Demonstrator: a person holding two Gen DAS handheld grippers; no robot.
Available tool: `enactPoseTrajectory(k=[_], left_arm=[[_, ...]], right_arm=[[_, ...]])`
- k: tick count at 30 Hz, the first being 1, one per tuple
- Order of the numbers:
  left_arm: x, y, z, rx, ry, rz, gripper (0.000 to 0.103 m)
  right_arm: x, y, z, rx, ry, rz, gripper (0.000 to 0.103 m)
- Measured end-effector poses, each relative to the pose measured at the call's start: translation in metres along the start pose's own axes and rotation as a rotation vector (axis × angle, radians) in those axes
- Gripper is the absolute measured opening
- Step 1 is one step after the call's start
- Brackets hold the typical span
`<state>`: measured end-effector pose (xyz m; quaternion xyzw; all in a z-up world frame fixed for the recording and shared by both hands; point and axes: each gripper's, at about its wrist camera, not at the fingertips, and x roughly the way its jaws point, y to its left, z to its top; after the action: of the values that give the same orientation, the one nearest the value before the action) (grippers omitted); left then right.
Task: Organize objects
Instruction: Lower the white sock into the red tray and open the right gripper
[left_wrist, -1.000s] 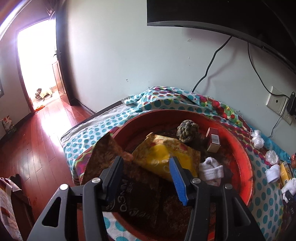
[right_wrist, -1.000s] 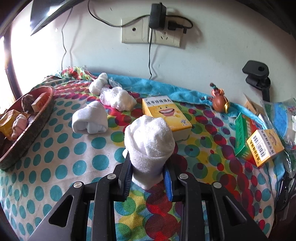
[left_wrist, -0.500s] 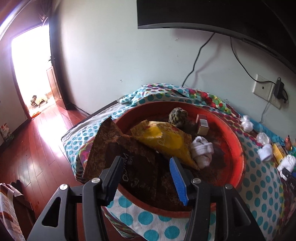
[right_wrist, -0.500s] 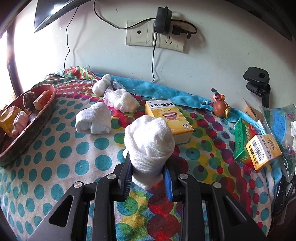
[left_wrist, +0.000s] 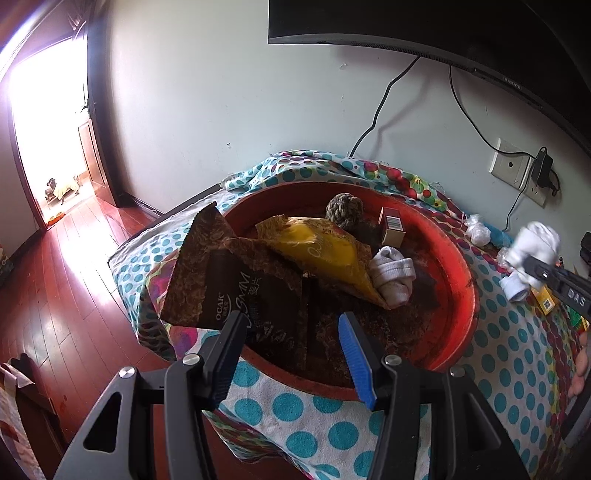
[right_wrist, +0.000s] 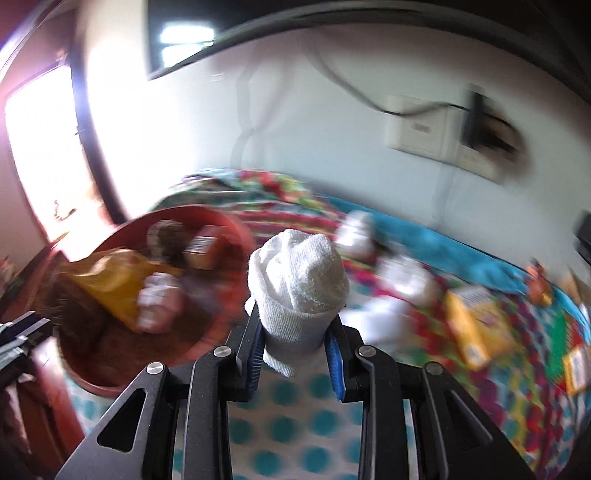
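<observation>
One rolled white sock (right_wrist: 298, 273) sits clamped upright in the right hand-held gripper (right_wrist: 297, 350).

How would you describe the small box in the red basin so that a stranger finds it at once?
Find the red basin on the dotted cloth. At its far side, right of the knotted rope ball, stands the small box. Alone among its neighbours, it is hard-edged and shows a barcode.

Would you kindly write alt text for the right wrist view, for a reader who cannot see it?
A hand-held gripper clamps a rolled white sock above a polka-dot cloth. The motion-blurred background shows a red basin of packets at left and boxes at right.
</observation>
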<state>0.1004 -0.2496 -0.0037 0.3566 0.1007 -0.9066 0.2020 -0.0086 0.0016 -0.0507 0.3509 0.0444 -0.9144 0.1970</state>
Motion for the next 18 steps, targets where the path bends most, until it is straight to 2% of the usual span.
enactPoseTrajectory(k=[4, 8, 18], left_arm=[[0.002, 0.005, -0.002, -0.004, 0.002, 0.005, 0.053], [0.002, 0.007, -0.003, -0.005, -0.001, -0.004, 0.053], [0.008, 0.009, -0.006, 0.011, 0.014, -0.025, 0.053]], right_arm=[[0.019, 0.047, 0.014, -0.065, 0.03, 0.066, 0.027], [0.043, 0.08, 0.02, -0.117, 0.076, 0.065, 0.027], [0.098, 0.093, 0.027, -0.142, 0.209, 0.002, 0.028]])
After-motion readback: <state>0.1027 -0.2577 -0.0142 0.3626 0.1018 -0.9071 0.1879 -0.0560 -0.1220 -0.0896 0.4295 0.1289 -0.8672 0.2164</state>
